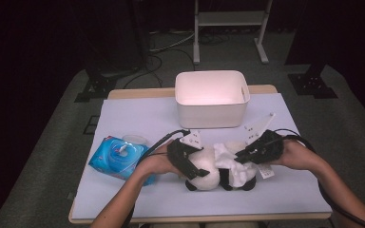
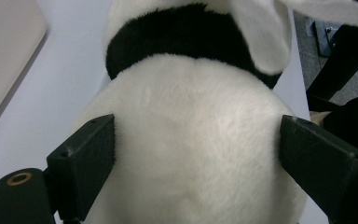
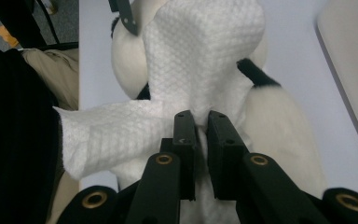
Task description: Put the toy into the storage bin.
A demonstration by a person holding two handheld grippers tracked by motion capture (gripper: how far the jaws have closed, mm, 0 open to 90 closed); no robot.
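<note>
Wiping looks under way: the plush panda [image 1: 208, 172] lies at the lower middle of the high view on the tabletop [image 1: 123, 118], with a white wipe [image 3: 200, 60] draped over it. We see the left gripper [image 2: 196, 154] with jaws spread wide and pressed against the toy's white body, steadying it, while the right gripper [image 3: 201, 140] pinches the wipe between nearly closed jaws. We judge most of the cleaning remains. The wipe pack [image 1: 116, 156] sits lower left, the white bin [image 1: 212, 111] above, empty.
</note>
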